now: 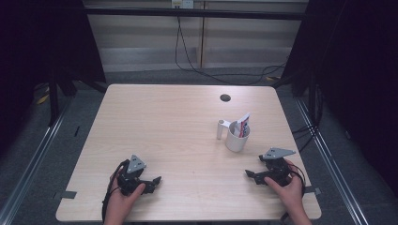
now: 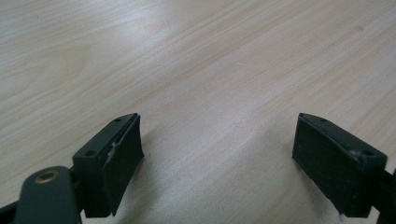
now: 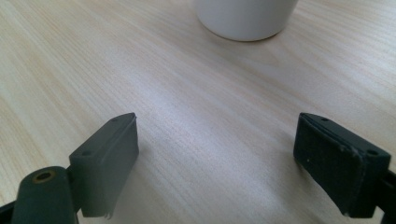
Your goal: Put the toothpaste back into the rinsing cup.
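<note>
High view: light wooden worktop (image 1: pixel 178 136) with a white cup (image 1: pixel 236 138) standing upright right of centre, well short of the dark round grommet hole (image 1: pixel 225 97) near the far edge. Inside the cup, a toothpaste tube (image 1: pixel 243 124) leaning with its red-and-white end sticking up past the rim. Just beside the cup on its left, apparently touching its rim, a small white cylindrical piece (image 1: pixel 220 129); hard to tell whether handle or separate item. Nearer than the cup and slightly to its right, the right hand-held gripper (image 1: pixel 251 175) resting low on the worktop, held by the right hand (image 1: pixel 287 185), jaws pointing left. Far to the left of the cup, well apart from it, the left hand-held gripper (image 1: pixel 155 180) held by the left hand (image 1: pixel 123 197), jaws pointing right. Black cable (image 1: pixel 187 56) trailing over the floor behind the worktop.

Left gripper view: left hand-held gripper (image 2: pixel 217 154) with jaws spread wide apart, bare wood grain between them, nothing clamped.

Right gripper view: right hand-held gripper (image 3: pixel 217 156) likewise spread wide, gripping nothing. White cup (image 3: pixel 245 18) straight ahead at the top edge, its rounded base on the worktop, well apart from the jaw tips.
</note>
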Demonstrator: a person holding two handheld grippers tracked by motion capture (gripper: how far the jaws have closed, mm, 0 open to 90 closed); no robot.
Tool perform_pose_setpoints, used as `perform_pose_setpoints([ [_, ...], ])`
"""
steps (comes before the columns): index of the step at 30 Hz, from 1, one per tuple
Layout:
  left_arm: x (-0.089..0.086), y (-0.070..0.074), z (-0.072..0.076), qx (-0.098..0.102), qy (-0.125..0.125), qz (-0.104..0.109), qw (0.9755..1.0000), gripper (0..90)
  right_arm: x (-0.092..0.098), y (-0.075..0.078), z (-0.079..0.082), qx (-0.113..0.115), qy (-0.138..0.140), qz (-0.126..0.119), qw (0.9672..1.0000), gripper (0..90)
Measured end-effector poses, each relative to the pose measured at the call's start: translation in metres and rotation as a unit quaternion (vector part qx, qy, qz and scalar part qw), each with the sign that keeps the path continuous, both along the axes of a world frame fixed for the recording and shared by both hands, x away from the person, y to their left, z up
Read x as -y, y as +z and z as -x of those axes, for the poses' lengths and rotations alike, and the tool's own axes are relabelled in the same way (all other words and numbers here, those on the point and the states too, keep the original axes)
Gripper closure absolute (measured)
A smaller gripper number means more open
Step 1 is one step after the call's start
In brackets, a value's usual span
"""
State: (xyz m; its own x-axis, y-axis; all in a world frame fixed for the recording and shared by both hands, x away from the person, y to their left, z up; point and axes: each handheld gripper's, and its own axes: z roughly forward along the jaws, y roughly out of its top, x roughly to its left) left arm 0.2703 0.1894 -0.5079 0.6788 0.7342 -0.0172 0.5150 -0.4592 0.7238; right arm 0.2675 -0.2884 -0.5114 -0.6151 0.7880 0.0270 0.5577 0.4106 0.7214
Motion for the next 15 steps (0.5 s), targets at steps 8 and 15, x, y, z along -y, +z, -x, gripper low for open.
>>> perform_pose_setpoints([
  [8, -0.0001, 0.0000, 0.0001, 0.000, 0.000, 0.000, 1.0000, 15.8, -0.0004, -0.0004, -0.0001, -0.002, 0.004, 0.000, 1.0000, 11.3],
  [15, -0.0005, 0.0004, 0.0001, 0.000, -0.002, -0.004, 1.0000, 15.8, -0.0003, -0.0004, -0.0002, -0.003, 0.004, 0.000, 1.0000, 11.2],
])
